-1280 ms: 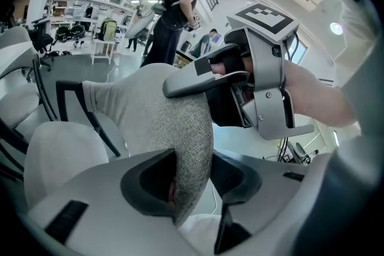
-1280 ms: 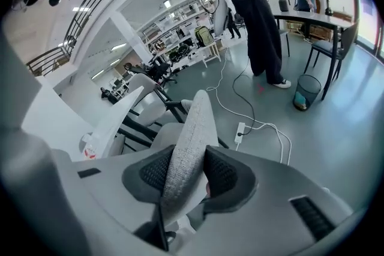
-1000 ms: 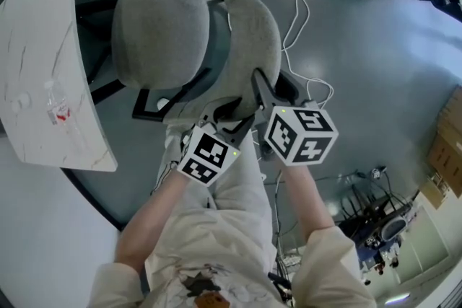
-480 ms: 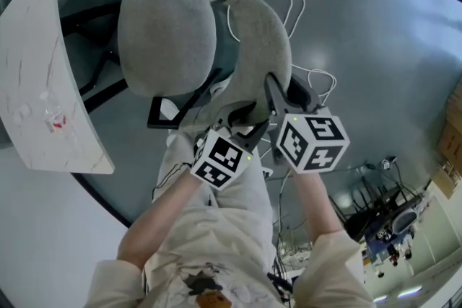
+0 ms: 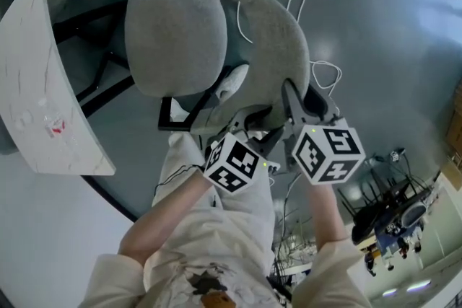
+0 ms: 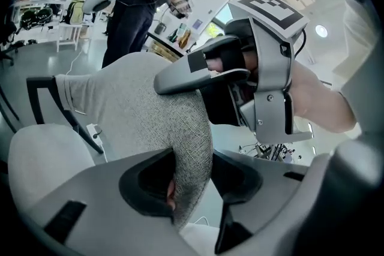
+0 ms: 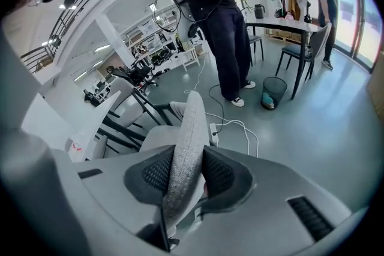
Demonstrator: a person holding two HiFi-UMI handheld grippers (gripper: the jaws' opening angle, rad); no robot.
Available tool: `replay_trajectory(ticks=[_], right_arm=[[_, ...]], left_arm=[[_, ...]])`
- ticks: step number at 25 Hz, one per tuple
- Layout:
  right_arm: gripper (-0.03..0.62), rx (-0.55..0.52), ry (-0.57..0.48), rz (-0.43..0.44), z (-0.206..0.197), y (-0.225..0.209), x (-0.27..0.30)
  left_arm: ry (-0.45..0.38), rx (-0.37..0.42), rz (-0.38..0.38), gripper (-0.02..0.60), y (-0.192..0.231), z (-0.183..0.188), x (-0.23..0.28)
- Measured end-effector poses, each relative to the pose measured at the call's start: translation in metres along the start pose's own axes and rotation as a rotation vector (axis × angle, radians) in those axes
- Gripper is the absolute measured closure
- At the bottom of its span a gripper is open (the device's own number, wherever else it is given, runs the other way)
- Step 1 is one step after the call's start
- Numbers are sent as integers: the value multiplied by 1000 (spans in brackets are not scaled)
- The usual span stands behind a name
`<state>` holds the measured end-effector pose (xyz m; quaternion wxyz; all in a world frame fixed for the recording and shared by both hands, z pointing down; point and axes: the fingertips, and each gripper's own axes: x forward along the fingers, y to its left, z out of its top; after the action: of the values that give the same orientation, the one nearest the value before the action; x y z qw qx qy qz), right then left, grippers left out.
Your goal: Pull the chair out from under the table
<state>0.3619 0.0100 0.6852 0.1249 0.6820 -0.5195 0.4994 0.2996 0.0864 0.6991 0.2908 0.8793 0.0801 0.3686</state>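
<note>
Grey floor (image 5: 382, 47), one white table (image 5: 36, 104) at left. One chair (image 5: 173, 32), seat facing table, backrest (image 5: 271, 25) long edge running up-frame. Left gripper (image 5: 251, 125) pinches backrest; right gripper (image 5: 294, 96) jaws closing on it.

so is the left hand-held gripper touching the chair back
Touching. The left gripper view shows the left hand-held gripper pinching the chair back between both pads.

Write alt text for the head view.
Seen from above, a person's left gripper and right gripper hold a grey chair's backrest, the right jaws closing on it. The seat sits apart from a white table at left.
</note>
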Motion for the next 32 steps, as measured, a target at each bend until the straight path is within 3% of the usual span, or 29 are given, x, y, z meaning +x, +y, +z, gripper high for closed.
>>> replay_trajectory(ticks=[16, 24, 32], right_arm=[[479, 70, -4, -62, -9, -28, -16], [482, 52, 11, -117, -10, -30, -13], [484, 34, 18, -103, -10, -41, -20]], left_arm=[[46, 35, -81, 399, -19, 0, 17], [14, 34, -119, 393, -14, 3, 16], [-13, -33, -66, 393, -27, 5, 25]])
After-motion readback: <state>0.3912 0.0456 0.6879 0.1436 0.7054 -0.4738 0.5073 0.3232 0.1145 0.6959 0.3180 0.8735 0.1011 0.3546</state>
